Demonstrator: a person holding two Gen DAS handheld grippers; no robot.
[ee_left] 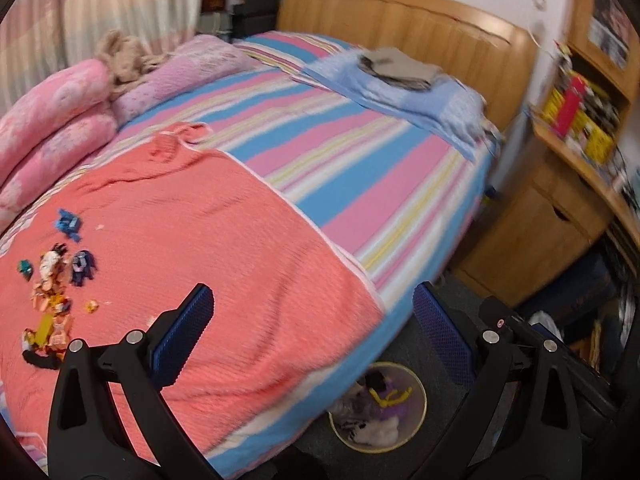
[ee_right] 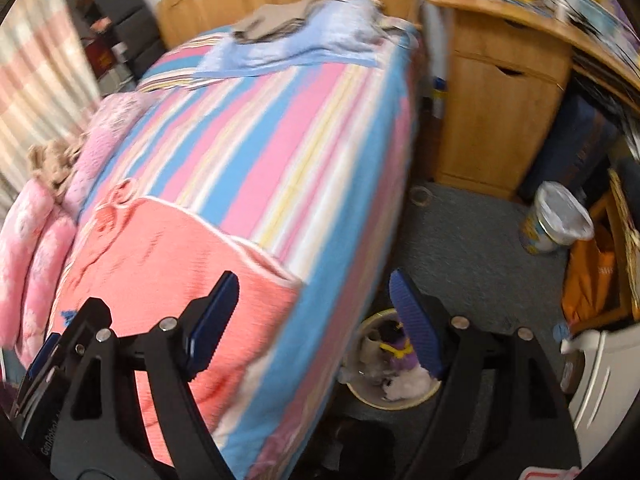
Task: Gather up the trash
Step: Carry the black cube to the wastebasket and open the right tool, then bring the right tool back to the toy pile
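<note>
Trash (ee_left: 54,300): small pile of wrappers and scraps, orange, yellow, blue, on the coral blanket (ee_left: 224,256) at the far left of the left wrist view, near the bed's foot end. A couple of blue bits sit just above the pile, same blanket. All of it is untouched by either tool.

Left hand-held gripper (ee_left: 312,330): jaws wide apart, nothing between them, hovering over the blanket edge, right of the pile and apart from it.

Bed (ee_left: 360,152): striped sheet, otherwise no trash visible on it; pink pillows at left, folded clothes on a blue towel near the headboard.

Bin (ee_left: 378,408): round, pale rim, on the floor just beside the bed's side, below the gap between the fingers. Already holds some waste, purple and yellow pieces plus white crumpled stuff.

Right hand-held gripper (ee_right: 314,312): jaws also spread, empty, above the bed corner, with the bin (ee_right: 394,364) partly behind its right finger.

Progress: partway, judging by the filled bin; the pile on the blanket is what's left. Next likely a reach left to the pile. Right view is blurred, so details are soft.
</note>
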